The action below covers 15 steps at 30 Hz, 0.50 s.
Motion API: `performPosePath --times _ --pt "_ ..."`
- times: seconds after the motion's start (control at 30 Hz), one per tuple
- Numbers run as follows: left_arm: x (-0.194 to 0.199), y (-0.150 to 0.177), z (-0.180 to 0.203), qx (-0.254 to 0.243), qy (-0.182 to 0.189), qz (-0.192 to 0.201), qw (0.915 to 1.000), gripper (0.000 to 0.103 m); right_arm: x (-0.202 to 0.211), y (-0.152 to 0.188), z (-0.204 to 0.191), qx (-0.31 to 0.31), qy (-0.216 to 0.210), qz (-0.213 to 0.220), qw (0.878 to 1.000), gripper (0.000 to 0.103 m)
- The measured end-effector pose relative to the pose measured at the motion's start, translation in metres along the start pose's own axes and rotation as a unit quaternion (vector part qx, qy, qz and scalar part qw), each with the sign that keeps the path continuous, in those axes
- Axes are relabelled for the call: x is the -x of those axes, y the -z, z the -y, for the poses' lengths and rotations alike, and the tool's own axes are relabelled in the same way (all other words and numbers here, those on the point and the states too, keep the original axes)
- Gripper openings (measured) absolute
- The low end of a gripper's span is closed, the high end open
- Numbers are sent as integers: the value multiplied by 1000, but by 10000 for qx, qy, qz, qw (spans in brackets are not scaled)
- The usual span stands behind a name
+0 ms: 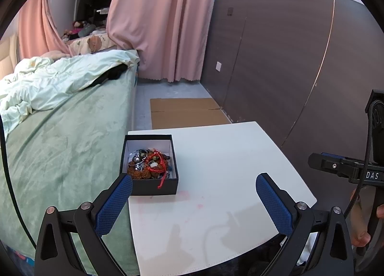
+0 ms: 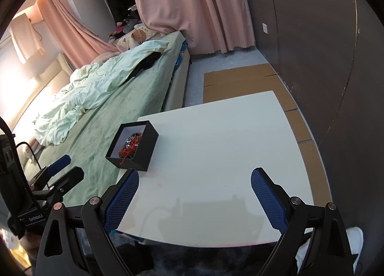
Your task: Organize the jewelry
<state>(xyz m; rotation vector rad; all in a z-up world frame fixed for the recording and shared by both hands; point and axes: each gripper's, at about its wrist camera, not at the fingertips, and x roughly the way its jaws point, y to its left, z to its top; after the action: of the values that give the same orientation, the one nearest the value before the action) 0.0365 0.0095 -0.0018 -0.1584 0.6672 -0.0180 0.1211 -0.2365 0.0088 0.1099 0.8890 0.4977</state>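
Two grippers hung over the near edge of a white table (image 1: pixel 228 156), neither touching anything. Left gripper (image 1: pixel 194 184): blue-padded fingers (image 1: pixel 112 204) spread wide, nothing between them. Right gripper (image 2: pixel 195 181): likewise spread wide and empty, its fingers (image 2: pixel 268 199) over the near half of the tabletop.

Jewelry (image 1: pixel 150 163) lay heaped in a small black box (image 1: pixel 153 187) with a white lining and no lid on it. Heap: brown beads, dark and silvery pieces, red cord; one red strand hung over the near wall of the box. Individual pieces could not be told apart in the right wrist view, where the heap showed mostly red.

Box position: on the table's left edge, about midway between its near and far ends. The left gripper's left finger sat just near of the box's near-left corner; contact could not be judged. In the right wrist view the box (image 2: pixel 144 153) lay just beyond the tip of that gripper's left finger. The rest of the tabletop carried only faint pink smudges (image 1: pixel 192 199) near the box, and shadows.

Surroundings: a bed (image 1: pixel 67 156) with a green cover ran along the table's left side, a pale rumpled quilt (image 1: pixel 60 81) on it. Flat cardboard (image 1: pixel 187 112) lay on the floor beyond the table's far edge. Pink curtains (image 1: pixel 156 23) hung at the far end; a dark wood-grain wall (image 1: pixel 276 59) ran along the right.
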Motion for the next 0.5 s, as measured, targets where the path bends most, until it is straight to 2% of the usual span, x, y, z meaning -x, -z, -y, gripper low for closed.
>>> performPosePath --times 0.5 --pt "2 2 1 1 -14 16 10000 103 -1 1 -1 21 25 -1 10000 95"
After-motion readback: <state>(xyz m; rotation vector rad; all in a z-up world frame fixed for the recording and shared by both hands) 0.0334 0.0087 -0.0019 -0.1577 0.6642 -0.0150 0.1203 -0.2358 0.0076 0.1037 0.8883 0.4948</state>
